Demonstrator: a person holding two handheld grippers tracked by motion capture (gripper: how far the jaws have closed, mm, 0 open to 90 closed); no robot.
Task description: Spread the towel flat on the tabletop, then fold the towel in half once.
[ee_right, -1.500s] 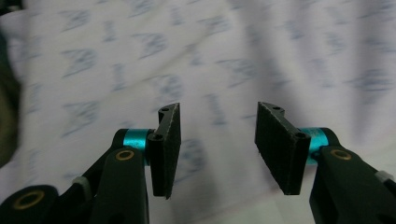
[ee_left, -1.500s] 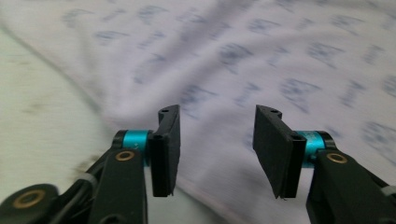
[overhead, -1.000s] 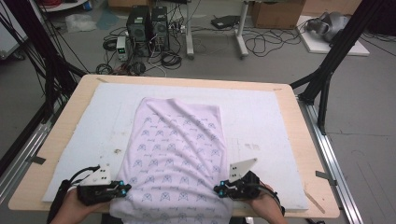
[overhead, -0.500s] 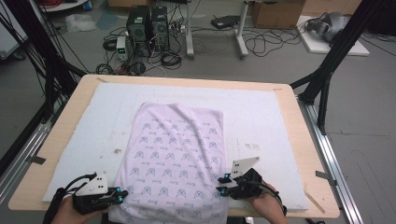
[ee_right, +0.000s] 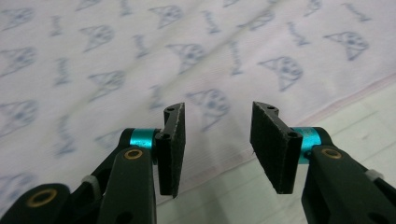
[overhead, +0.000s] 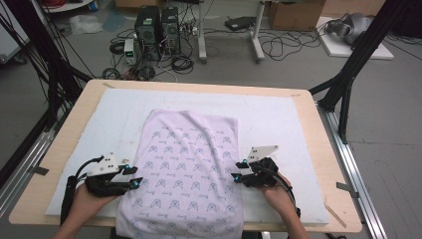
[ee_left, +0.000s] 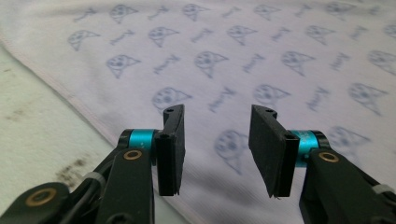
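Observation:
A pale lilac cloth [overhead: 186,164] printed with small blue motifs lies flat on the white mat [overhead: 278,114], its near end hanging over the table's front edge. My left gripper [overhead: 133,175] sits at the cloth's left edge and my right gripper [overhead: 235,171] at its right edge, both pointing inward. In the left gripper view the left gripper [ee_left: 217,140] stands open above the cloth [ee_left: 261,56]. The right gripper [ee_right: 217,140] is open over the hem of the cloth [ee_right: 140,60]. Both pairs of jaws have just been opening, with nothing between them.
The mat covers most of the wooden table [overhead: 318,149]. Stained mat [ee_left: 37,140] shows left of the cloth's hem; in the right gripper view bare mat [ee_right: 355,121] lies right of the hem. Black frame legs, computers and cables stand on the floor behind.
Both grippers were shut on the cloth's near corners; they have let go, opened and moved farther up the table. The cloth has spread flatter and wider.

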